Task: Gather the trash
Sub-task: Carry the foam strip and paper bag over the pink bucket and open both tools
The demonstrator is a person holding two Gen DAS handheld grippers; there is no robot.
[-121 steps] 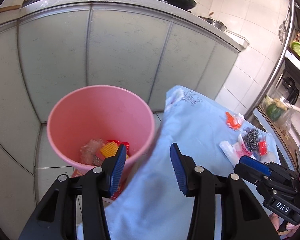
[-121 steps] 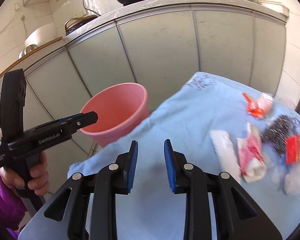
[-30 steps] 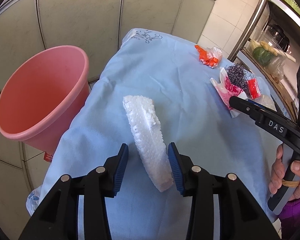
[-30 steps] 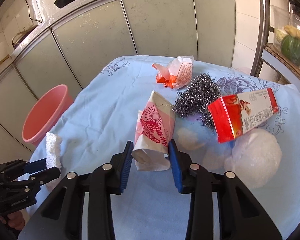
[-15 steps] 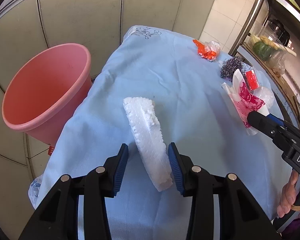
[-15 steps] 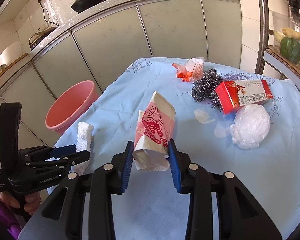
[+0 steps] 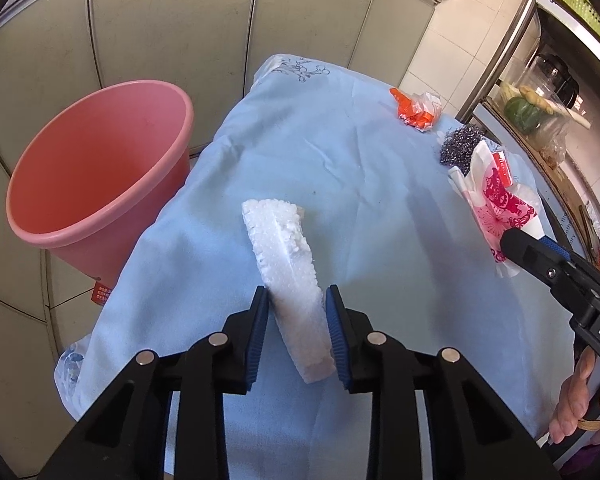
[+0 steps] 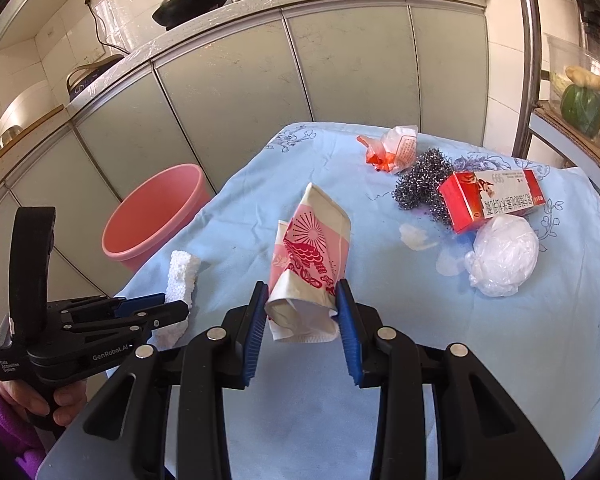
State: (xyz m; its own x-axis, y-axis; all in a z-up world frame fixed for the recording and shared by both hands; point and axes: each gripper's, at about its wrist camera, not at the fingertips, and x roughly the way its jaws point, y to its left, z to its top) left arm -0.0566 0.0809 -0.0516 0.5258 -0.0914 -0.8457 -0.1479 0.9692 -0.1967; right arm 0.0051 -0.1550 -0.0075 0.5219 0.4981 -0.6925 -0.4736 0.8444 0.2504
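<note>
A long white foam piece (image 7: 278, 236) lies on the blue cloth, its near end between the pads of my left gripper (image 7: 296, 296). The jaws are closing and both pads touch the foam. From the right wrist view the foam piece (image 8: 182, 276) sticks out past the left gripper (image 8: 176, 306). My right gripper (image 8: 302, 296) is shut on a pink and white paper wrapper (image 8: 316, 248), held clear of the cloth. The left wrist view shows that wrapper (image 7: 500, 200) at the right gripper's tip (image 7: 514, 242). A pink bucket (image 7: 96, 168) stands on the floor left of the table.
On the far right of the blue-clothed table (image 8: 380, 400) lie an orange wrapper (image 8: 392, 148), a steel wool pad (image 8: 420, 184), a red box (image 8: 492, 196) and a white plastic bag ball (image 8: 504, 256). Grey cabinets stand behind, a metal rack at the right.
My left jaws have narrowed onto the foam piece. The right gripper has drawn back and up with the wrapper, away from the other trash.
</note>
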